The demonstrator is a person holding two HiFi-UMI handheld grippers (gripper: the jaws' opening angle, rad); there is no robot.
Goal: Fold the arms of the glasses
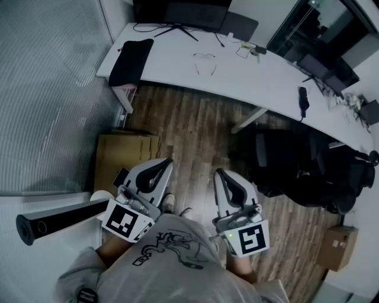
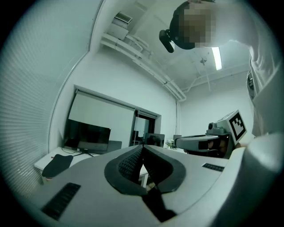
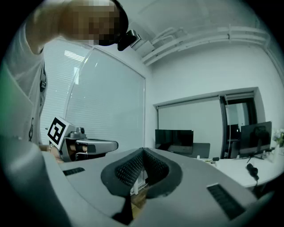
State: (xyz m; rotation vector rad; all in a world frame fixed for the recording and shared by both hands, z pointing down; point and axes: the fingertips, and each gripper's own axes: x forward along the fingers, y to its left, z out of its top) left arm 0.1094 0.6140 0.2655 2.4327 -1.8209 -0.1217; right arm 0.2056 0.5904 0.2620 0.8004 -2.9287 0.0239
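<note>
Approach pending: left gripper (image 1: 164,162) and right gripper (image 1: 221,173) are hovering near the person's torso, fingers (image 2: 128,165) pressed together, empty; glasses (image 1: 205,61) are lying well apart on the surface (image 1: 254,80), arms seemingly unfolded, needing a reach first

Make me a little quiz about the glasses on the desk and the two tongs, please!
1. True or false: the glasses lie on the white desk with their arms open.
2. The left tongs and the right tongs are: A) wide open, B) shut with nothing between them, C) shut on the glasses.
3. What stands at the back of the desk, behind the glasses?
Key: 1 true; 2 B; 3 a dark monitor.
</note>
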